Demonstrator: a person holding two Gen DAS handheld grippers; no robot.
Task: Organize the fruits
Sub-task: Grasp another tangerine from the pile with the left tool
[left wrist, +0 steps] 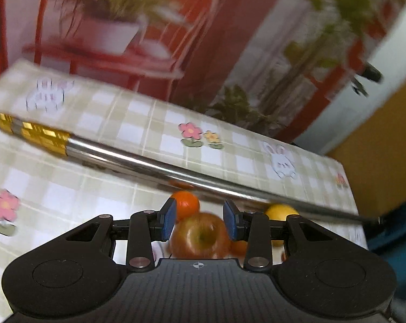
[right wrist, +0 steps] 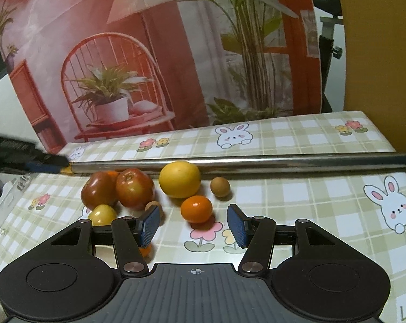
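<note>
At the counter's left end: the left gripper [left wrist: 199,215] hovers over the fruit cluster, and its own view is blurred. Its jaws stand part-way apart with nothing pressed between the pads. A red apple shows beyond the gap, not in it.
Counter: checked cloth [right wrist: 310,202] with the fruits loose on it. No bowl or tray is in view.
Red apples: the left apple [right wrist: 99,192] and the right apple [right wrist: 134,192] touch each other.
Small yellow fruit: it [right wrist: 101,214] lies at 6 o'clock of the left apple, just beside it.
Large yellow citrus: it [right wrist: 179,179] lies at 3 o'clock of the apples, close against the metal rod [right wrist: 243,162], which runs across the counter at 12 o'clock of all the fruit.
Tangerine: it [right wrist: 196,209] lies at 5 o'clock of the citrus, near it.
Brown round fruit: it [right wrist: 220,187] lies at 3 o'clock of the citrus, apart from it.
Right gripper: it [right wrist: 193,210] is released and empty. The tangerine lies at 12 o'clock just past its fingertips.
Step in hand: judged an early approach. The kinds lie mixed and no fruit is held.
Next move: probably a forward reach by the right gripper so its pads flank the tangerine. The jaws look wide enough to take it. The closing should be gentle, since a round fruit may roll toward the citrus.
</note>
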